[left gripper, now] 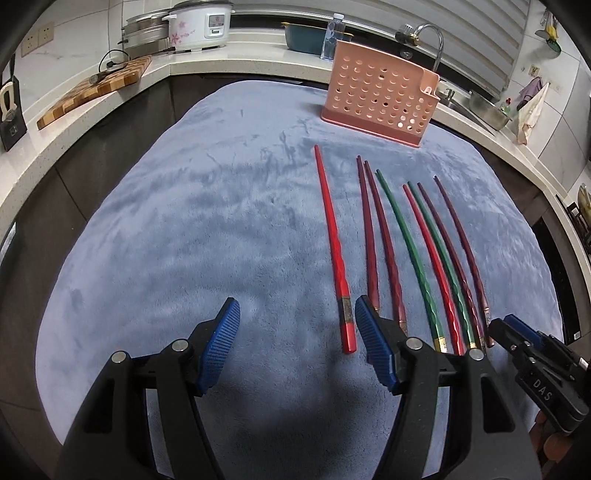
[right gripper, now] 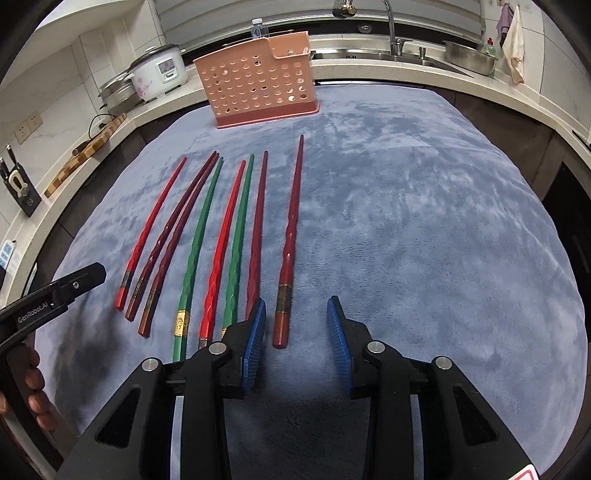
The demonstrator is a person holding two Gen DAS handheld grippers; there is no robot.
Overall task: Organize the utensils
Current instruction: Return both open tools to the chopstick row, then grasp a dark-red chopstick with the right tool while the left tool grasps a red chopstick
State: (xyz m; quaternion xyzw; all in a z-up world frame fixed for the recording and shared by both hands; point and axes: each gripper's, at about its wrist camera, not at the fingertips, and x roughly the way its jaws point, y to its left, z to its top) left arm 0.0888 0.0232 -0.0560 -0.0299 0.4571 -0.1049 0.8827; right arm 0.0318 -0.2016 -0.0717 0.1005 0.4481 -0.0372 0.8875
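Several chopsticks lie side by side on a blue-grey cloth (left gripper: 184, 221): red, dark maroon and green ones. The leftmost red chopstick (left gripper: 334, 251) lies just left of my left gripper's right finger. My left gripper (left gripper: 295, 314) is open and empty, low over the cloth, left of the row. In the right wrist view the rightmost maroon chopstick (right gripper: 290, 240) has its thick end between my open right gripper's (right gripper: 295, 314) fingers, untouched. A pink perforated utensil holder (left gripper: 380, 92) stands upright at the cloth's far edge; it also shows in the right wrist view (right gripper: 258, 83).
A white counter wraps around the table, with a rice cooker (left gripper: 199, 24), a wooden cutting board (left gripper: 96, 88), a faucet (left gripper: 432, 40) and a sink with a steel bowl (right gripper: 469, 55). The cloth (right gripper: 424, 221) lies bare right of the chopsticks.
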